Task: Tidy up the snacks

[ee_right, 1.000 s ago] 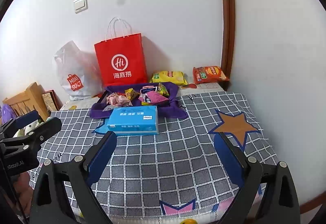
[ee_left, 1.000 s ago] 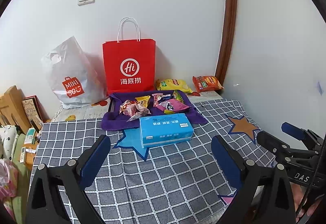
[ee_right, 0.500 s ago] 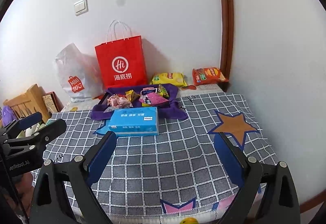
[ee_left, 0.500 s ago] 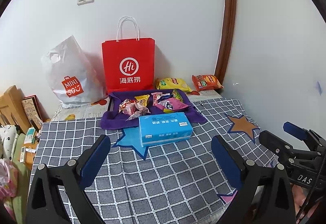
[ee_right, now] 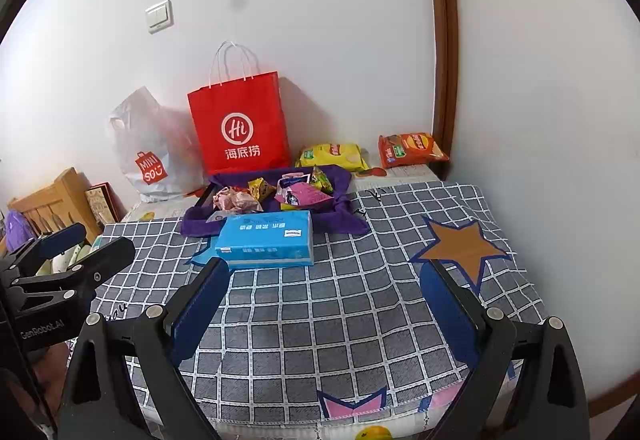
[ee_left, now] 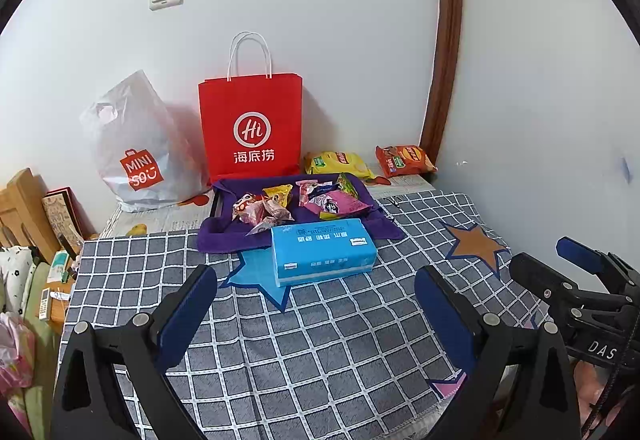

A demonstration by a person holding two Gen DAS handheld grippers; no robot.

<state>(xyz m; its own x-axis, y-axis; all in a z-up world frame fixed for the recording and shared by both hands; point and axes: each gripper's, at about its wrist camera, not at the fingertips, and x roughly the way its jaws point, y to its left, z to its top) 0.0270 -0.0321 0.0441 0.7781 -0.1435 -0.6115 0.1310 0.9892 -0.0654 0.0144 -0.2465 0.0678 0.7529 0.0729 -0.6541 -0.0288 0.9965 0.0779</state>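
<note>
On tablecloth front edge, orange fruit, right view only

Before you: surface cloth, grey checked with white lines, bearing orange and blue stars. Tissue pack, bright blue. Tray cloth, purple, carrying pink, yellow and green snack packets. Paper bag, red with white logo. Plastic bag, white with red mark. Two chip bags: yellow chip bag, orange chip bag.

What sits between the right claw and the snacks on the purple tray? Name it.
The blue tissue pack lies on the checked cloth directly before the purple tray, between the open right claw and the snacks.
</note>
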